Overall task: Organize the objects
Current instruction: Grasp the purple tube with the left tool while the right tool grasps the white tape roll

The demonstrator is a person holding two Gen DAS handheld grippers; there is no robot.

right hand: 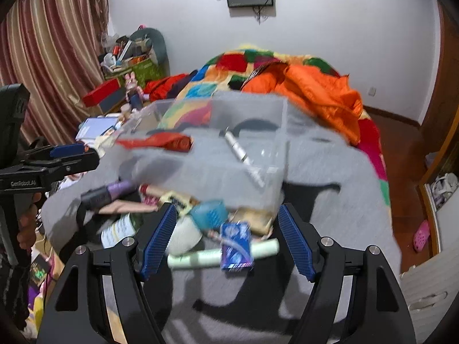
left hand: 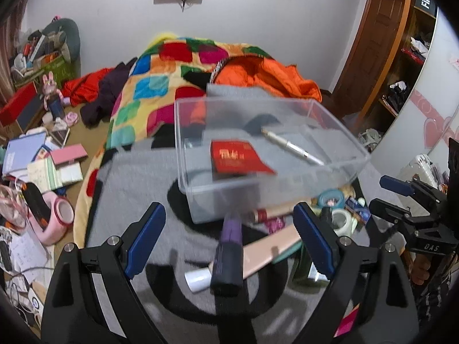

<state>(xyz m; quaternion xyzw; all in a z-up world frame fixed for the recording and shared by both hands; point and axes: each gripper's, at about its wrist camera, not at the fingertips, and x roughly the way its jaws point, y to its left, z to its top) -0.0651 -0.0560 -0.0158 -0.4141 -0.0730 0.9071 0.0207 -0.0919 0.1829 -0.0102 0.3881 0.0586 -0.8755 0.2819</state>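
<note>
A clear plastic bin (left hand: 338,132) (right hand: 275,114) sits on a grey blanket (left hand: 137,183) and holds a red booklet (left hand: 238,157) (right hand: 169,140) and a silver pen (left hand: 292,146) (right hand: 243,154). My left gripper (left hand: 229,238) is open above a purple-and-black tube (left hand: 229,255) (right hand: 109,192), not touching it. My right gripper (right hand: 226,238) is open over a blue packet (right hand: 236,246), a pale green tube (right hand: 198,256) and a teal tape roll (right hand: 210,215). The right gripper also shows in the left wrist view (left hand: 387,195), open.
A pile of small items lies before the bin: a pink flat box (left hand: 272,249), a white tube (left hand: 198,279), tape rolls (left hand: 342,219). A patchwork quilt (left hand: 160,86) and orange jacket (left hand: 272,77) lie behind. A cluttered side table (left hand: 37,157) stands left.
</note>
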